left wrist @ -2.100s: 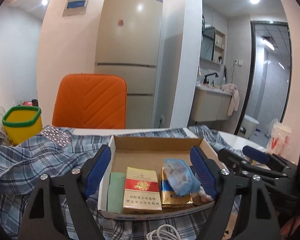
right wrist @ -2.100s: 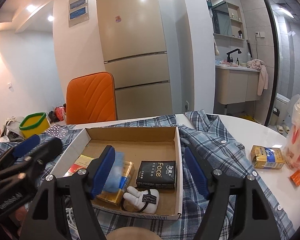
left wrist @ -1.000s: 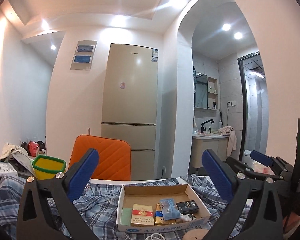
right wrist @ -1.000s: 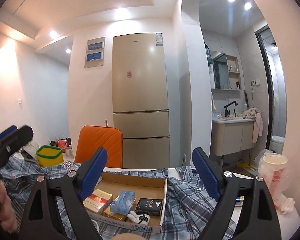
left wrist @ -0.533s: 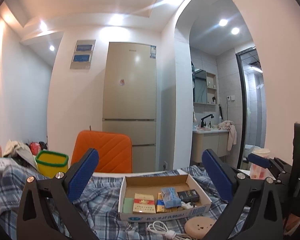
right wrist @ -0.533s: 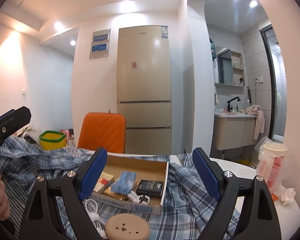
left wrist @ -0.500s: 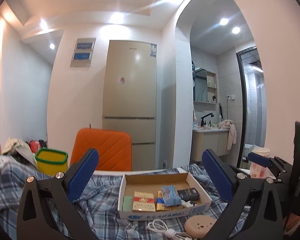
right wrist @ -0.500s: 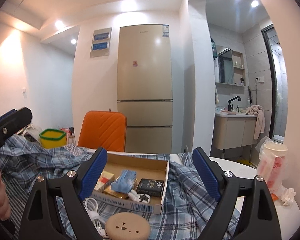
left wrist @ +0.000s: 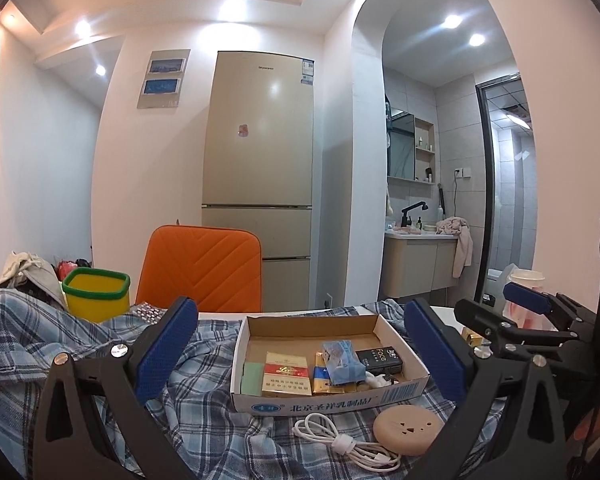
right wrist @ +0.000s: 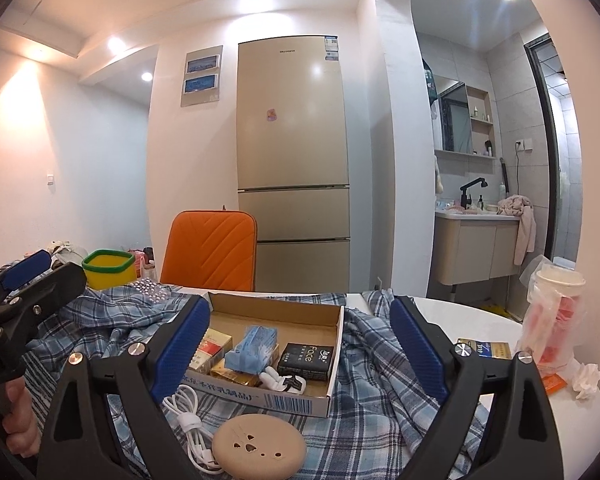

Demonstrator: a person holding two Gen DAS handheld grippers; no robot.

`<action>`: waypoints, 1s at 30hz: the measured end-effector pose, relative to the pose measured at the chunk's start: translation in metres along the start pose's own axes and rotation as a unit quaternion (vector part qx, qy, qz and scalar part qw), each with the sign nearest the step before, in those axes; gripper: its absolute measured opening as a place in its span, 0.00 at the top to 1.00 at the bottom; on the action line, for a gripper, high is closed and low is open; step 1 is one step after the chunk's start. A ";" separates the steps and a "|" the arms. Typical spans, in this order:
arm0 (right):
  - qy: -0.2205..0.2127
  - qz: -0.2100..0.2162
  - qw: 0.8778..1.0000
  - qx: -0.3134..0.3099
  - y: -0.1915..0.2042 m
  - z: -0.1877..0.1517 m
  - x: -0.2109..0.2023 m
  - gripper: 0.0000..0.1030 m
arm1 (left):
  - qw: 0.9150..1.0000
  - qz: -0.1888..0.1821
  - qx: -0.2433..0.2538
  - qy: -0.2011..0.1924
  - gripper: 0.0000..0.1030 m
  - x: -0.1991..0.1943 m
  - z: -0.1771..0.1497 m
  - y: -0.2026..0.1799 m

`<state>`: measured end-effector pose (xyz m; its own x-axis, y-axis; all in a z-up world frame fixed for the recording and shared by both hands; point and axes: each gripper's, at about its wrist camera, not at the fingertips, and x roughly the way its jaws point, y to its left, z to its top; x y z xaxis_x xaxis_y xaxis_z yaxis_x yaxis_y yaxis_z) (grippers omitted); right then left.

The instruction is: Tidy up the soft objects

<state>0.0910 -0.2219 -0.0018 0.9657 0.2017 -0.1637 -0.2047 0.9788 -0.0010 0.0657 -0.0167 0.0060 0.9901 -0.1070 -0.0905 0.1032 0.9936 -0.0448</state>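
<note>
I see the tissue pack point(left wrist: 342, 361) boxed; my left gripper point(left wrist: 300, 354) spread, right gripper point(right wrist: 300, 350) opening, empty; shirt point(right wrist: 384, 408) at 5 o'clock remains.

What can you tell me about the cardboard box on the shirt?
The box is a shallow, open-topped cardboard tray, brown inside, white outside with blue print and a barcode on its front wall. It sits flat on the plaid shirt. Inside lie cigarette packs, a blue packet and a black box. A white cable and a beige disc lie before it.
</note>
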 end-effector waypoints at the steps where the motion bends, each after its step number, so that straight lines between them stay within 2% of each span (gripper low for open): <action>1: 0.001 0.000 1.000 0.001 0.000 0.000 0.000 0.10 | 1.000 0.000 -0.001 0.001 0.00 0.001 0.000 0.000; 7: 0.014 0.000 1.000 -0.002 0.000 -0.002 0.004 0.10 | 1.000 0.007 -0.003 0.000 0.00 0.000 0.000 0.001; 11: 0.058 0.016 0.998 -0.013 0.003 -0.004 0.017 0.10 | 1.000 0.007 -0.002 0.002 0.00 -0.001 0.000 0.002; 14: 0.108 0.035 0.993 -0.021 0.006 -0.010 0.032 0.10 | 1.000 0.008 0.000 0.005 0.00 0.000 0.001 0.002; 19: 0.216 0.071 0.974 -0.015 0.008 -0.027 0.064 0.10 | 1.000 0.017 0.010 0.017 0.00 0.005 0.000 -0.002; 25: 0.281 0.086 0.956 -0.011 0.008 -0.043 0.083 0.10 | 0.998 0.024 0.024 0.060 0.00 0.020 -0.003 -0.005; 30: 0.337 0.091 0.937 -0.014 0.011 -0.059 0.098 0.15 | 0.996 0.021 0.010 0.087 0.00 0.030 -0.007 0.000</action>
<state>0.1737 -0.1932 -0.0766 0.5958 0.2888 -0.7494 -0.3691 0.9272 0.0639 0.0947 -0.0197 -0.0034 0.9625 -0.0672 -0.2627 0.0650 0.9977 -0.0170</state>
